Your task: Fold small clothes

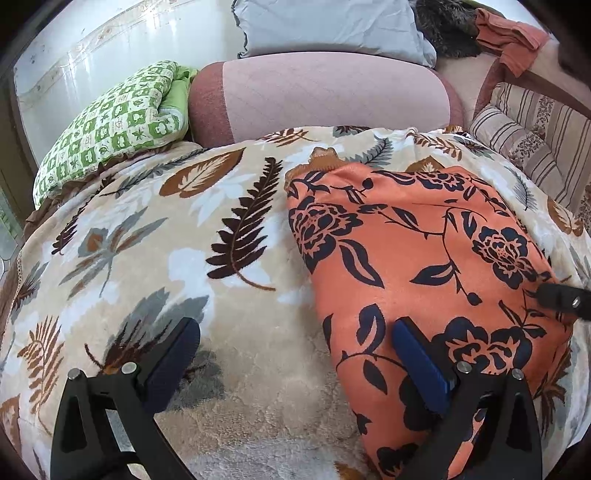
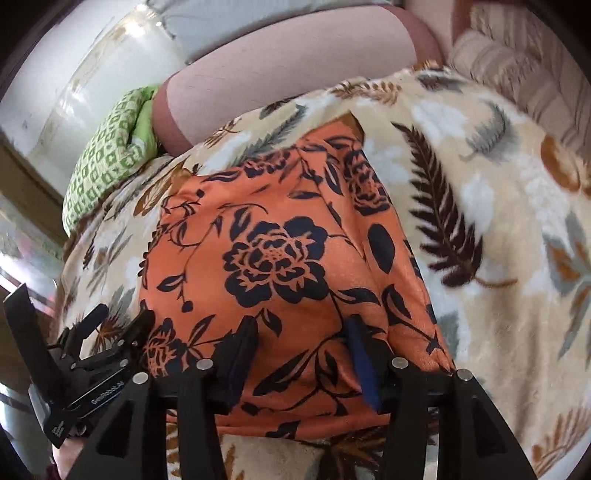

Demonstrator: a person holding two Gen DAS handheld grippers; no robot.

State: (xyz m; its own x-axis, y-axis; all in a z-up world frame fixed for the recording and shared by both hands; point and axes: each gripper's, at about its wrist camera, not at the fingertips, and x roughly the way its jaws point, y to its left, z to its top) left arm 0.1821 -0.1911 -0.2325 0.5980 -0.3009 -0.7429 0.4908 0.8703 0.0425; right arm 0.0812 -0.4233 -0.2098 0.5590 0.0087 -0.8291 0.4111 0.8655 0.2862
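An orange garment with a black flower print (image 1: pixel 424 258) lies folded into a rough rectangle on a beige leaf-patterned blanket (image 1: pixel 147 240). My left gripper (image 1: pixel 295 339) is open, its jaws wide apart, low over the garment's near left edge; its right finger (image 1: pixel 417 365) is over the cloth. The right gripper's tip (image 1: pixel 561 295) shows at the garment's right edge. In the right wrist view the garment (image 2: pixel 280 258) fills the middle. My right gripper (image 2: pixel 301 343) is open over its near edge, holding nothing. The left gripper (image 2: pixel 92 365) sits at the garment's left.
A pink bolster (image 1: pixel 325 96) lies behind the blanket, with a green checked pillow (image 1: pixel 110 122) to its left, a grey pillow (image 1: pixel 332 26) behind, and striped cushions (image 1: pixel 528 136) on the right. A rust-coloured garment (image 1: pixel 509 40) lies at the far right.
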